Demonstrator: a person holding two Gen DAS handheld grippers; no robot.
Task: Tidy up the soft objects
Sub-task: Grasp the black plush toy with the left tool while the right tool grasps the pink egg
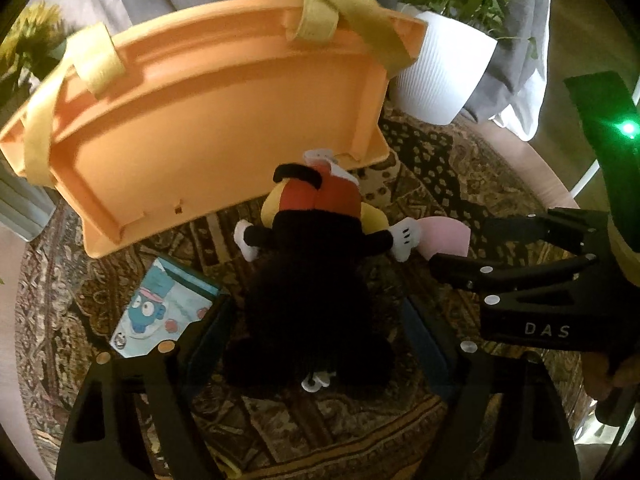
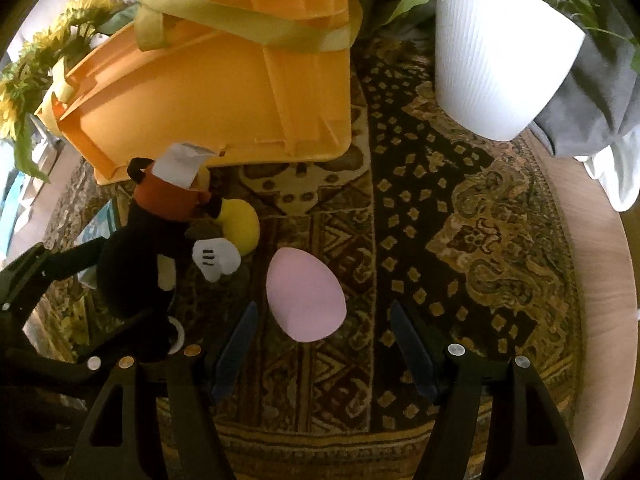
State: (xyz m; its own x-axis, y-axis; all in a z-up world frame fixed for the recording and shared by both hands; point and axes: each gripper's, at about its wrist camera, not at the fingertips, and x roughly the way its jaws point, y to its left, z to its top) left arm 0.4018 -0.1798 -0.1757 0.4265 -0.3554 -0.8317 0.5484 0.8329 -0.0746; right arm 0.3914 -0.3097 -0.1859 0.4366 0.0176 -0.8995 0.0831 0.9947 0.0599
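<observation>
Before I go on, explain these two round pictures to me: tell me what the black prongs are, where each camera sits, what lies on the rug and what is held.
There is no robot arm here. A person carries a hand-held two-finger gripper in each hand, and each gripper has a wide-angle camera that looks forward along its fingers. That is why both pictures are round and bent at the edges.

In the left wrist view, the left gripper stands open around a black plush toy lying on the patterned rug. Whether its pads touch the toy is too dark to tell. The right gripper shows at the side.

In the right wrist view, the right gripper hangs open over a pink egg-shaped soft object, apart from it.

Also on the rug: an orange bin tipped on its side, a picture book and a white plant pot. Nothing looks lifted yet.
</observation>
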